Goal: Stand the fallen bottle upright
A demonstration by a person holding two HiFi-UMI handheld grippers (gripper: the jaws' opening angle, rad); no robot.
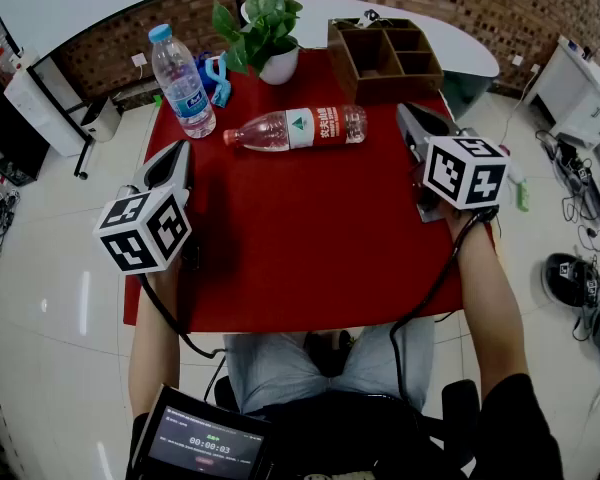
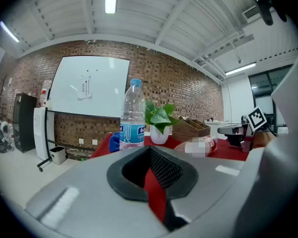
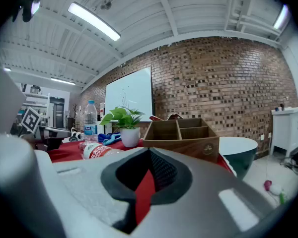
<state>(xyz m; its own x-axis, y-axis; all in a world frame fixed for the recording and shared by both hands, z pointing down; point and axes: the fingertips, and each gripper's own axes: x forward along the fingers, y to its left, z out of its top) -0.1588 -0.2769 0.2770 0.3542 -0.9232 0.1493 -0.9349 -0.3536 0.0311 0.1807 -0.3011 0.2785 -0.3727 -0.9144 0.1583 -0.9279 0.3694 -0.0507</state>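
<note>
Left gripper and right gripper: jaws closed, empty. The fallen bottle, probably light and slippery, suits a mid-label grip.

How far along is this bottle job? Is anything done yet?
Nothing looks done: the red-labelled bottle lies on its side on the red table. Nothing is in hand either: the left tool and right tool are both shut, empty and apart from it. Still left: reach it, grip it and stand it upright.

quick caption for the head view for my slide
Left gripper and right gripper, both empty, face the fallen bottle on a red table.
</note>
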